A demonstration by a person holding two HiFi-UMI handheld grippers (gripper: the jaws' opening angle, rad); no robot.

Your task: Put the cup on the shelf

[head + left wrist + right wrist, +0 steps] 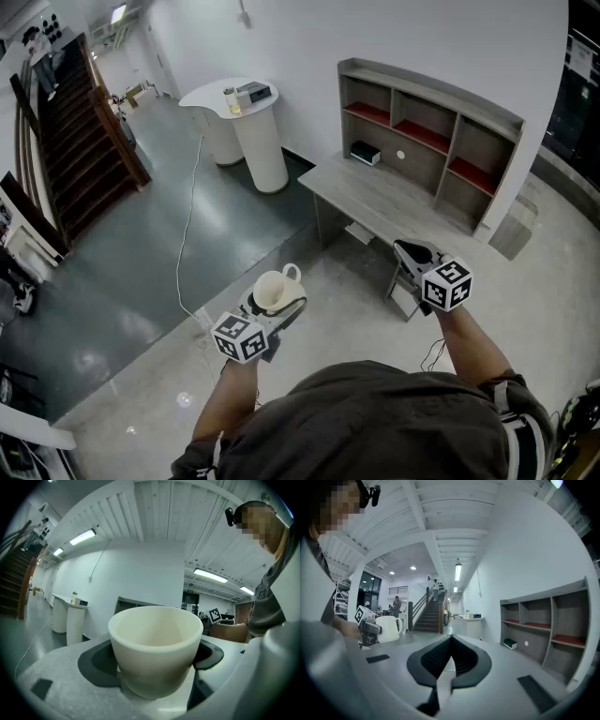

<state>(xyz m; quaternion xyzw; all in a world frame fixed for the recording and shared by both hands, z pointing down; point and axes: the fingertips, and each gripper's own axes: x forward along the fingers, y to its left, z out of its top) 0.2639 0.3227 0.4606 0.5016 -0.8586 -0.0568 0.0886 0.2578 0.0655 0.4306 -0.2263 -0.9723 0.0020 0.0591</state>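
A cream cup with a handle is held upright in mid-air, my left gripper shut on it. In the left gripper view the cup fills the space between the dark pads, which press on its lower sides. My right gripper is shut with nothing in it; its jaws meet at a point. From the right gripper view the cup shows off to the left. The grey shelf with several open compartments stands on a desk ahead against the wall, and the shelf also appears at the right.
A grey desk carries the shelf and a small dark box. A white rounded counter stands to the left of it. A staircase rises at far left. A thin cable runs across the floor.
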